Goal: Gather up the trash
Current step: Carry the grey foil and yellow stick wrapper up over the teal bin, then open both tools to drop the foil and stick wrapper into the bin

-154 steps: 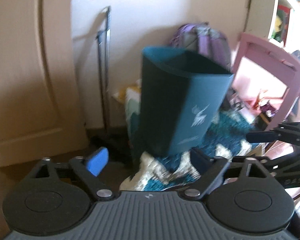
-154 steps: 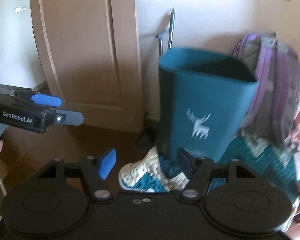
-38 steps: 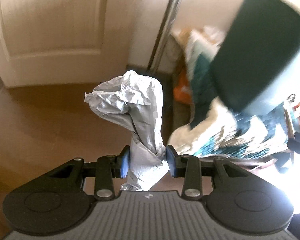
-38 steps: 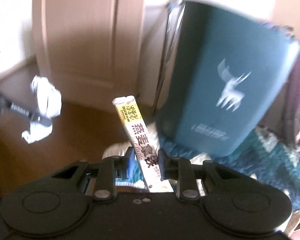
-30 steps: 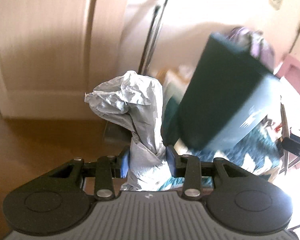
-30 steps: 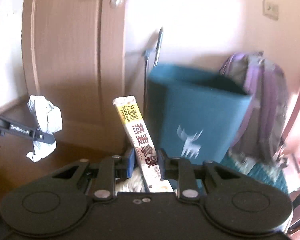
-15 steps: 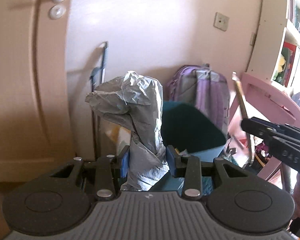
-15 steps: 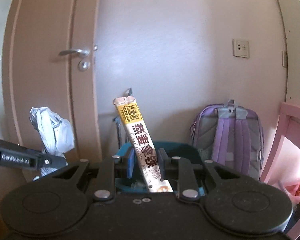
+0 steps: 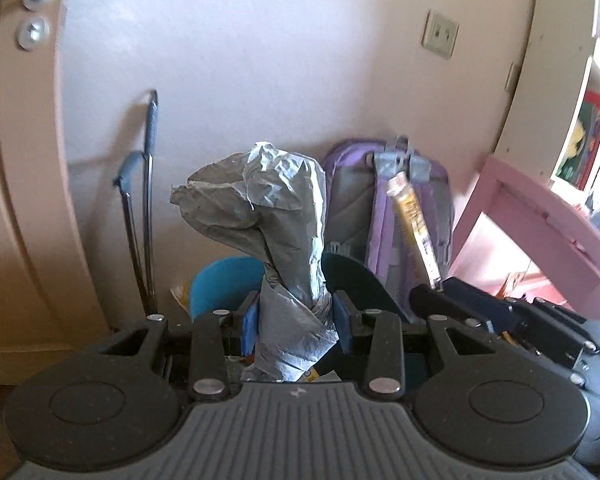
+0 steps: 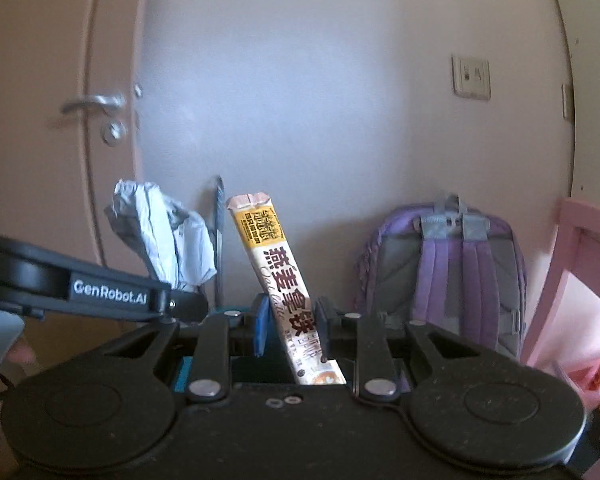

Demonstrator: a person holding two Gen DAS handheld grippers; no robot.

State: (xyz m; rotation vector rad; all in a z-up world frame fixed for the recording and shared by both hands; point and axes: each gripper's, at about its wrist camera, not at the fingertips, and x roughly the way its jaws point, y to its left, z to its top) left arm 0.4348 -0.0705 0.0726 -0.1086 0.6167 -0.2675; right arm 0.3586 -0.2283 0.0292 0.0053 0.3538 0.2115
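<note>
Nearest, in the left wrist view, the left gripper (image 9: 294,322) has its blue pads pinched on the lower part of a crumpled grey plastic bag (image 9: 268,216), which stands up between the fingers and flops over to the left at its top. Just to its right, the right gripper (image 9: 440,298) reaches in from the side, holding a long yellow and white snack wrapper (image 9: 414,226) that tilts up and to the left.

In the right wrist view, the right gripper (image 10: 290,330) is clamped on that same snack wrapper (image 10: 282,280), low on its length, with the printed sleeve leaning left and its sealed end uppermost. The left gripper (image 10: 188,302) comes in from the left edge with the crumpled grey plastic bag (image 10: 164,232) rising above it.

Directly behind and below both grippers sits a teal bin (image 9: 226,284), with only part of its rim and inner wall showing past the fingers.

Farther back, a purple backpack (image 10: 444,272) leans against the pale wall. A thin metal-handled tool (image 9: 140,216) stands against the wall beside a wooden door (image 10: 60,120) with a silver handle. A pink piece of furniture (image 9: 540,232) is at the right, and a wall socket (image 10: 471,77) is higher up.
</note>
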